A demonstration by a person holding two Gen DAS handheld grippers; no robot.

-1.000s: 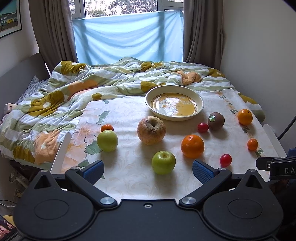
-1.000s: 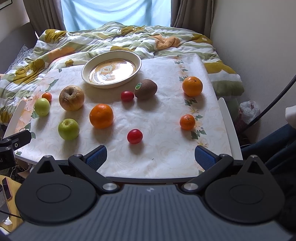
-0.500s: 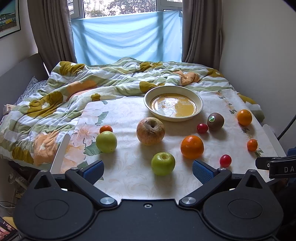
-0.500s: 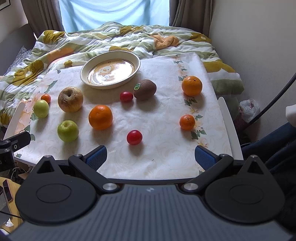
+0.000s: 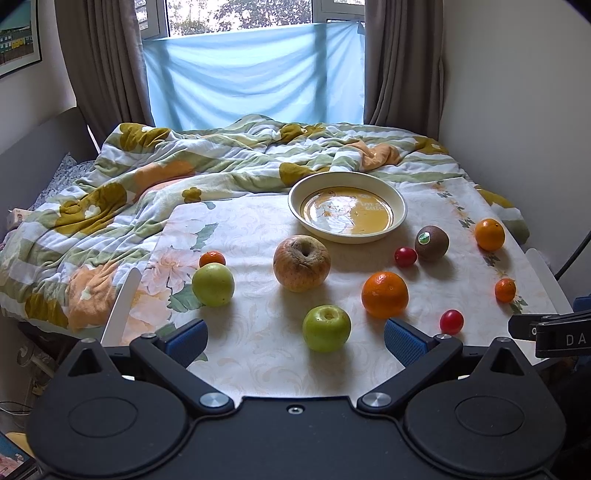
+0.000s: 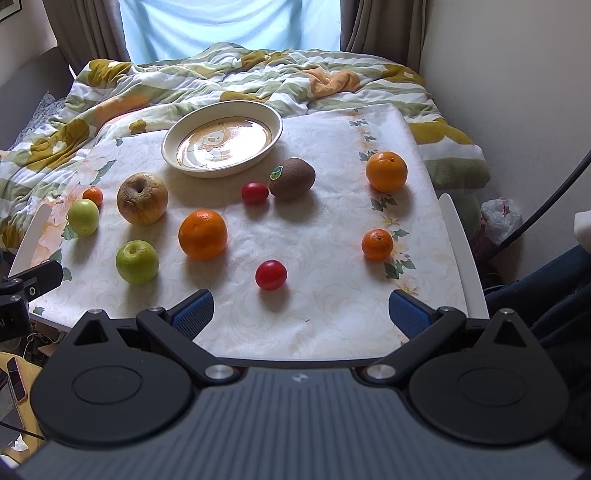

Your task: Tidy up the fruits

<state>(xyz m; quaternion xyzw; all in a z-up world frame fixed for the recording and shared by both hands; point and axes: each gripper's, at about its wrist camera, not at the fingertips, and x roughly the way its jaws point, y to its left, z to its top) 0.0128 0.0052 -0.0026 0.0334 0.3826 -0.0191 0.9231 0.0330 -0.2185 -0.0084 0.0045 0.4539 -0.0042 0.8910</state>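
Right gripper (image 5: 554,334) reads "DA", seemingly cut off.

Home bedroom. Bed with rumpled floral quilt (image 5: 192,173) fills room; brown curtains (image 5: 107,62) flank window (image 5: 240,14) half-covered by blue cloth (image 5: 255,77); framed picture (image 5: 18,37) on wall; small table with flowered tablecloth (image 6: 332,258) pushed against bed.

My left camera looks from the near-left edge across the table (image 5: 258,362) toward the window; my right camera looks from near-right, seemingly higher. Both share the plate (image 5: 400,206) (image 6: 275,114).
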